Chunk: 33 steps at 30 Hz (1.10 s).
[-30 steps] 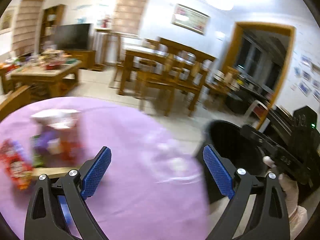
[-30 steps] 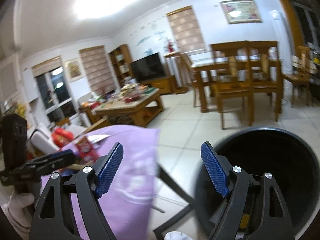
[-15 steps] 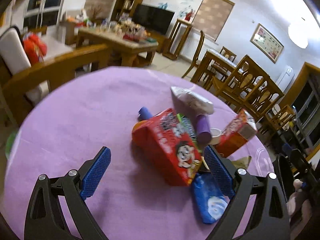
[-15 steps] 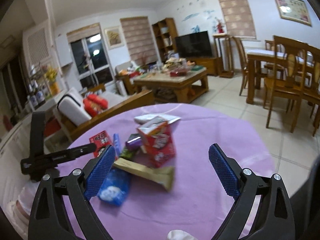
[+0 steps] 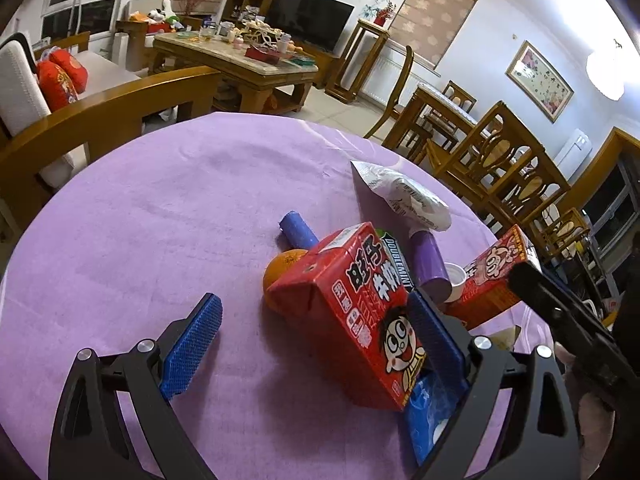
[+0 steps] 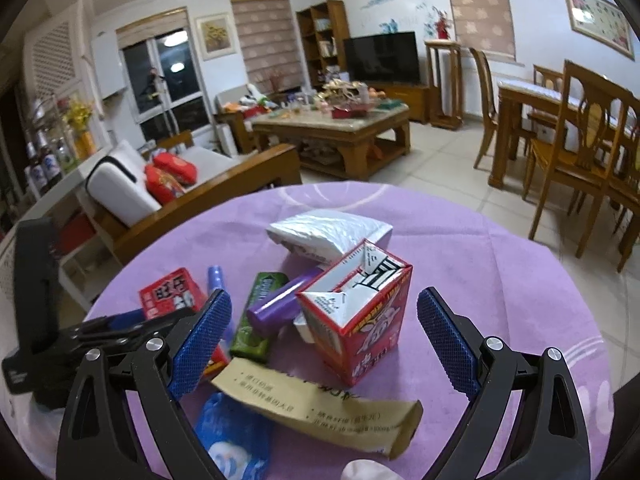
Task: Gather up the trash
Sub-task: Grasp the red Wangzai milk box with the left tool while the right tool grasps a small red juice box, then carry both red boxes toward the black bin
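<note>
Purple cloth covers the round bench [image 5: 152, 216], with wooden chairs and a low table behind it. Trash lies in one heap: a flat red carton [image 5: 360, 312], an orange [image 5: 282, 270], a purple tube [image 5: 426, 264], a green gum pack [image 6: 258, 316], a white padded bag [image 6: 328, 236] and a beige paper box [image 6: 320, 408]. The left gripper [image 5: 314, 344] is wide open and holds nothing; the red carton lies between its pads. The right gripper [image 6: 322, 340] is also wide open around an upright torn red carton [image 6: 356, 320].

Beyond the purple-clothed counter [image 6: 500, 264] stand a wooden coffee table [image 6: 332, 128] crowded with small items, a dark television [image 6: 382, 58], a bookshelf [image 6: 324, 40] and wooden dining chairs [image 6: 576, 148].
</note>
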Available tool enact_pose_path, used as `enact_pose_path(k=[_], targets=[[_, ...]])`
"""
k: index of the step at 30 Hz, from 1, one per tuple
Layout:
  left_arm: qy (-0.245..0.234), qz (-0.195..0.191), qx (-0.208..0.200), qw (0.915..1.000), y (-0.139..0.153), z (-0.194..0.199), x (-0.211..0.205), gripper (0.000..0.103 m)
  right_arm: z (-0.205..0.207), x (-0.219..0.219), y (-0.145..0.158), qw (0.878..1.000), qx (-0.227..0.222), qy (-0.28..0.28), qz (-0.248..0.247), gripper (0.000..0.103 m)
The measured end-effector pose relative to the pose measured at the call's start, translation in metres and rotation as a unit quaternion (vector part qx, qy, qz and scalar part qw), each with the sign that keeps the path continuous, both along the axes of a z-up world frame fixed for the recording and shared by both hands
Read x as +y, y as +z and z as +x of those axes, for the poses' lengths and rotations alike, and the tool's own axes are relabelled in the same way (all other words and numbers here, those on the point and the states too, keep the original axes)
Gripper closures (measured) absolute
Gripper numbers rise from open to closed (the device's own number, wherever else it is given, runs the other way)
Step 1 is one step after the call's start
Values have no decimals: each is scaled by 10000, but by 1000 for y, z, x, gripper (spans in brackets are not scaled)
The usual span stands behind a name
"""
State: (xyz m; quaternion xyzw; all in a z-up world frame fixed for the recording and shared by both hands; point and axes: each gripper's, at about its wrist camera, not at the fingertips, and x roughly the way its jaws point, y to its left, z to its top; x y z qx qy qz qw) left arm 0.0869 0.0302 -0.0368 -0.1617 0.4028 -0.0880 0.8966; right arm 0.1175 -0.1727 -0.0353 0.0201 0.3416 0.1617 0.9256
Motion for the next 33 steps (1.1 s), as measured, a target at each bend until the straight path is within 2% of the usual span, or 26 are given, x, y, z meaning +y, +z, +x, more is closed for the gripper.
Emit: enact_pose_path(k=[1, 2, 3, 5, 8, 9, 11, 18, 23, 33], targets=[[-28, 3, -28, 10000, -1, 1, 2, 13, 4, 0, -2, 10000, 42, -18, -21, 24], [-67, -25, -54, 10000, -1, 0, 2, 17, 7, 1, -5, 9999, 82, -54, -64, 38], [-99, -59, -72, 9999, 0, -1, 1, 22, 9, 1, -8, 9998, 140, -97, -113, 47], [-198, -114, -145, 9996, 2, -2, -1, 32, 12, -4, -12, 9997, 201, -91, -63, 56], [-289, 42, -316, 9991, 6, -7, -8, 38, 12, -9, -13, 9998, 203, -60, 46, 67], [-334, 49, -359, 9988, 7, -8, -9, 45, 11, -13, -13, 9997, 200, -43, 96, 70], [-511, -26, -463, 9976, 9, -12, -13, 57, 8, -18, -11, 9996, 181, -35, 214, 71], [-648, -97, -679, 9955, 12, -18, -14, 67, -15, -36, 3, 9985, -106, 35, 537, 71], [-714, -52, -789, 9943, 21, -22, -21, 69, -33, -54, 17, 9969, -327, 53, 711, 71], [-1079, 454, -858, 9894, 25, -15, -52, 71, -62, -86, 34, 9947, -527, -17, 878, 71]])
